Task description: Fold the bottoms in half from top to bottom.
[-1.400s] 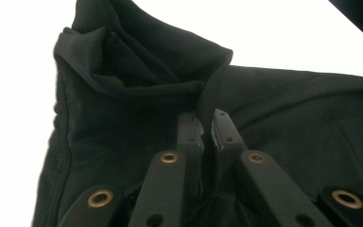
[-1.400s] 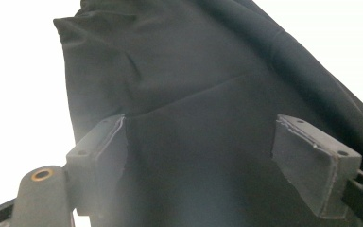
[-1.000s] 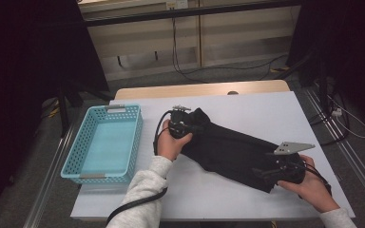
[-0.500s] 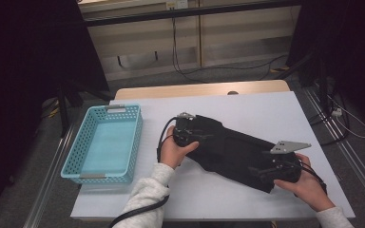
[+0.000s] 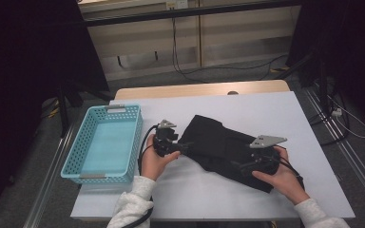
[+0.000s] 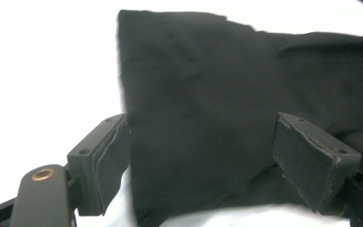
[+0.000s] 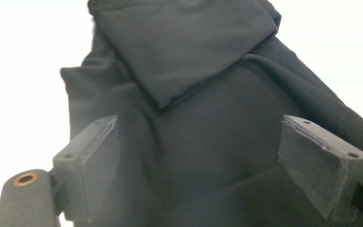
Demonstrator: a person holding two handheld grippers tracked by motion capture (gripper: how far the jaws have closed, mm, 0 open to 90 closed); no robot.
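A black cloth [image 5: 223, 142] lies folded on the white table [image 5: 275, 114], running from mid-table toward the near right. My left gripper [image 5: 179, 147] sits at the cloth's left end. Its jaws have just been opening and now stand wide apart. In the left gripper view [image 6: 203, 146] the cloth [image 6: 208, 85] lies flat between them, unpinched. My right gripper [image 5: 244, 166] is over the cloth's near right end, open. In the right gripper view [image 7: 201, 151] its pads straddle the cloth [image 7: 184, 47], where a folded layer lies on top.
A light blue plastic basket [image 5: 76, 156] stands at the table's left edge, close to my left hand. Bare white table lies behind and to the right of the cloth. Cables trail from both grippers toward the near edge.
The left gripper has let go of the cloth and slid back toward the near left, jaws now wide. The right gripper has shifted left. The cloth now lies more compact.
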